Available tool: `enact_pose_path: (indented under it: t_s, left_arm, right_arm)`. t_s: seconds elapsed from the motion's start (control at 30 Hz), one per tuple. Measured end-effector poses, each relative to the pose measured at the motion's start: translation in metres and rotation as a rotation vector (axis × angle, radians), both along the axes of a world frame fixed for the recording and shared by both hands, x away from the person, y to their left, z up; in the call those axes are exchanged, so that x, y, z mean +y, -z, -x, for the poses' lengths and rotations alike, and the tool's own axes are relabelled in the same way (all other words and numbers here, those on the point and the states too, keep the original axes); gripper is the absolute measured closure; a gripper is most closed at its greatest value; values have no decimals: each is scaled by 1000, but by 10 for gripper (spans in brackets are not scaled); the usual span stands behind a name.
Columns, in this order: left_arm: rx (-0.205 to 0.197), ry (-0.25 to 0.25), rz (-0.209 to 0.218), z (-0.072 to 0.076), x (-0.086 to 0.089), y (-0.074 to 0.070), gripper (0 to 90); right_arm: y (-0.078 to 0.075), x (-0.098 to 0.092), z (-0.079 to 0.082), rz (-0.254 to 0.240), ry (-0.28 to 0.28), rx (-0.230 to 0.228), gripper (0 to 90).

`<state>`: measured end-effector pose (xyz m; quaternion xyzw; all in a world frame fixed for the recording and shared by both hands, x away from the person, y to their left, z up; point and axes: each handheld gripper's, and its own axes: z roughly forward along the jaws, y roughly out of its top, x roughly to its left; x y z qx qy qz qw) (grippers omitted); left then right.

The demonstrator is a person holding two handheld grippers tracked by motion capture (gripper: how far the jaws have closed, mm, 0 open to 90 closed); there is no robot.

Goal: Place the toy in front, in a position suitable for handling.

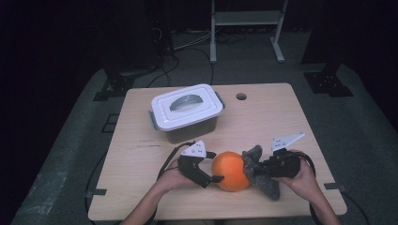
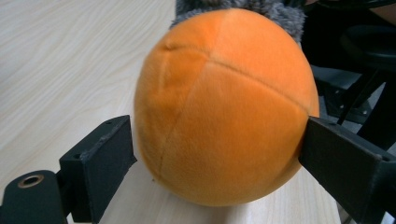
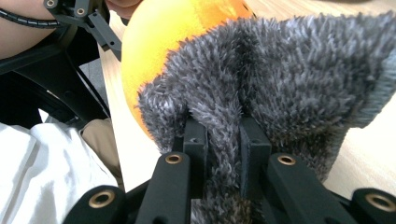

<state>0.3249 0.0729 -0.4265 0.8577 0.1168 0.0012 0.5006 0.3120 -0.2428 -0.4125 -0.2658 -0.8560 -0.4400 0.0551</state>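
Note:
An orange plush ball (image 1: 231,171) rests on the wooden table (image 1: 263,112) near its front edge. My left gripper (image 1: 213,176) reaches it from the left. In the left gripper view, the ball (image 2: 219,107) sits between the two wide-spread jaws of that gripper (image 2: 219,154); they flank its sides and it keeps its round shape. A grey furry cloth (image 1: 259,172) lies against the ball's right side. My right gripper (image 1: 264,168) is shut on it, and in the right gripper view a fold of the cloth (image 3: 289,79) is pinched between the jaws (image 3: 223,135).
A white lidded box (image 1: 187,110) with a handle stands at the back left of the table. A round hole (image 1: 241,96) is in the tabletop near the far edge. Both forearms come in over the front edge.

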Motion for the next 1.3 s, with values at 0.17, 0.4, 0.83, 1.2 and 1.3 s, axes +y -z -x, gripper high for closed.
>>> enact_pose_path:
  t_s: [0.17, 0.4, 0.83, 1.2, 1.3]
  left_arm:
    - [16, 11, 41, -2, -1, 3, 151]
    - [-65, 2, 28, 8, 9, -23, 364]
    - [-99, -10, -22, 11, 11, -26, 342]
    - [-47, 6, 0, 8, 4, -19, 143]
    - [-59, 53, -19, 11, 4, -19, 179]
  right_arm:
    - [2, -4, -2, -5, 14, 11, 759]
    - [-2, 2, -1, -42, 43, -11, 761]
    - [-21, 26, 3, -116, 11, -76, 761]
    - [-8, 24, 5, -78, -31, -35, 760]
    - [-7, 20, 1, -78, -6, -36, 760]
